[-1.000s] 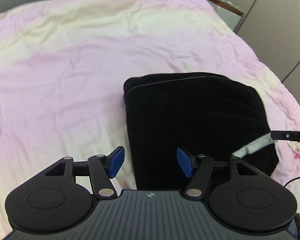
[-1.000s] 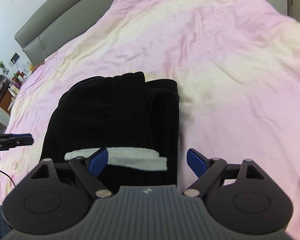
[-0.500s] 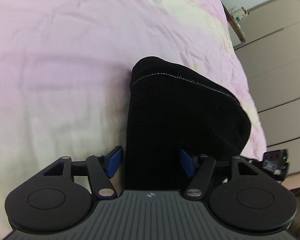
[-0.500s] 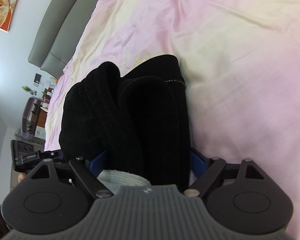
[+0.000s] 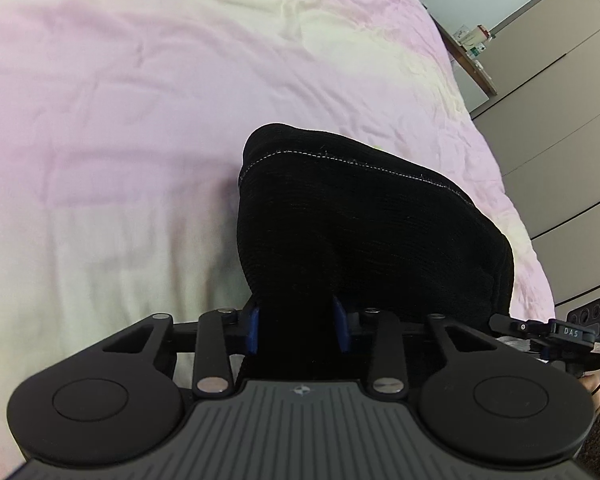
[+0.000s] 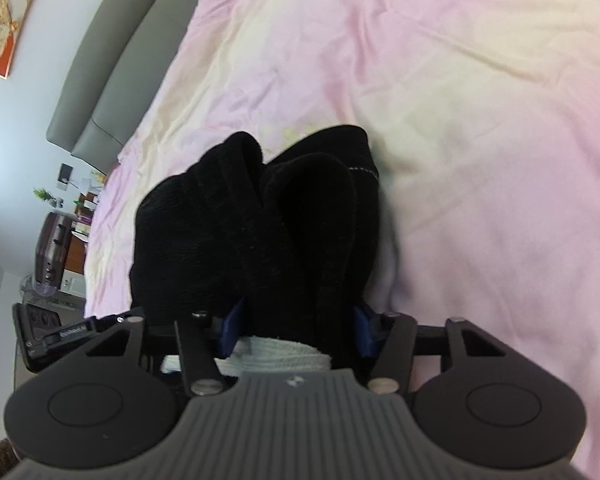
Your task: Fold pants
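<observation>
The folded black knit pants [image 5: 364, 232] lie on the wrinkled pink-and-cream bedspread [image 5: 120, 120], and both tools have hold of the near edge. In the left wrist view the left gripper [image 5: 298, 330] has just been closing; its blue pads [image 5: 253, 330] now pinch a narrow bunch of the black fabric, with the bulk of the pants rising toward twelve and one o'clock under a line of pale stitching. In the right wrist view the right gripper [image 6: 296, 330] has likewise just been closing, its jaws clamped on a thicker stack of folds, with a white ribbed waistband [image 6: 272, 356] showing at six o'clock just below the pads. Both tools tilt downward toward the bed. The right gripper's body shows at the left view's three o'clock edge. A grey padded headboard [image 6: 112, 64] curves away at ten o'clock.
</observation>
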`<action>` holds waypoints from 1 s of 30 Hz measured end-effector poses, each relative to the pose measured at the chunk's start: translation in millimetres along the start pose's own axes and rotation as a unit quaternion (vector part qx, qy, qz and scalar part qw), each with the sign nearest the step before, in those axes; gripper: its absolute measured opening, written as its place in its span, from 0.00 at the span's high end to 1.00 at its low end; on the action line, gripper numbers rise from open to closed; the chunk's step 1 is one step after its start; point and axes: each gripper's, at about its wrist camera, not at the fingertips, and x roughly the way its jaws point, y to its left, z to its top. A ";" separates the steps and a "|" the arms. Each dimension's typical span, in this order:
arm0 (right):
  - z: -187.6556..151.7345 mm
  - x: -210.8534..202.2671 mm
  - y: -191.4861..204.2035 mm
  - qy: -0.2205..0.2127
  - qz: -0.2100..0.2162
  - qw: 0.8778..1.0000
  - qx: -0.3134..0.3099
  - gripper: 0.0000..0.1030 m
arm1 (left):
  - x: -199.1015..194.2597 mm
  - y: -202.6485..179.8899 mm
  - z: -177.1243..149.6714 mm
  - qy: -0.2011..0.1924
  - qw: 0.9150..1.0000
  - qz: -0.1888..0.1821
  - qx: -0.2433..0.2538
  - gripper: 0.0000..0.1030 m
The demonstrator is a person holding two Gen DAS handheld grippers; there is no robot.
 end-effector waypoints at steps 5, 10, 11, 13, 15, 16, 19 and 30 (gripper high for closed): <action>-0.1 -29.0 28.1 -0.011 0.006 1.000 -0.006 0.57 | -32.8 -23.6 4.0 -0.011 1.000 -0.002 0.029 0.71; -6.2 -60.0 73.9 -0.027 0.021 0.999 -0.032 0.58 | -86.1 -35.6 8.0 -0.039 0.998 -0.009 0.046 0.71; -8.8 -64.4 87.4 -0.030 0.026 0.998 -0.040 0.58 | -99.7 -35.6 9.0 -0.047 0.998 -0.012 0.046 0.71; -14.0 -72.3 110.4 -0.035 0.036 0.997 -0.053 0.58 | -130.4 -35.0 10.7 -0.062 0.997 -0.011 0.050 0.71; -19.5 -74.5 135.1 -0.037 0.048 0.996 -0.066 0.58 | -163.7 -34.9 13.0 -0.076 0.995 0.000 0.060 0.71; -23.8 -75.4 149.6 -0.037 0.056 0.995 -0.073 0.58 | -182.8 -34.7 14.5 -0.082 0.994 0.009 0.065 0.71; -31.6 -67.7 194.3 -0.034 0.081 0.992 -0.093 0.59 | -237.9 -27.6 18.3 -0.101 0.992 0.037 0.068 0.72; -68.1 27.8 372.3 0.021 0.187 0.969 -0.157 0.59 | -415.0 49.0 12.5 -0.164 0.976 0.137 0.047 0.72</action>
